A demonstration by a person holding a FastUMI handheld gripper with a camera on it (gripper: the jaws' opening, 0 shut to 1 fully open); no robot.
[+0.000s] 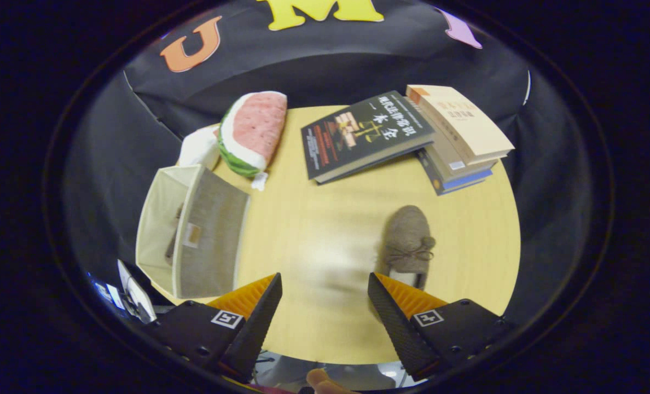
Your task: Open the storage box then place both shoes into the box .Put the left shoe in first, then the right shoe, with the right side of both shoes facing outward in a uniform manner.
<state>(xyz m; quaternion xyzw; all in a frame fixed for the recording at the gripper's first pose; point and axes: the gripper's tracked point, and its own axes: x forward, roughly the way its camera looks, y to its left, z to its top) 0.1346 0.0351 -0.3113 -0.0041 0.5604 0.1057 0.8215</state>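
The brown shoe point(407, 241) lay on the worktop point(325, 230) just ahead of the right finger. The gripper point(324, 295) hung wide open and empty. The open storage box point(193, 235), left of the fingers, seemingly held a shoe; approaching squarely would probably grip best.

shoe point(407, 241) fuzzy cloth | storage box point(193, 235) fabric | table point(314, 230) smooth wood

The round, pale yellow wooden tabletop point(325, 230) carries an open beige fabric storage box point(193, 235) at its left edge, with what may be a dark shoe inside. Behind the box lies a watermelon-slice plush cushion point(254, 131). Toward the upper right sits a black-covered book point(363, 134) beside a stack of books point(456, 137). A brown fuzzy laced shoe point(407, 241) lies lower right, just ahead of the spread, empty tongs point(325, 284).
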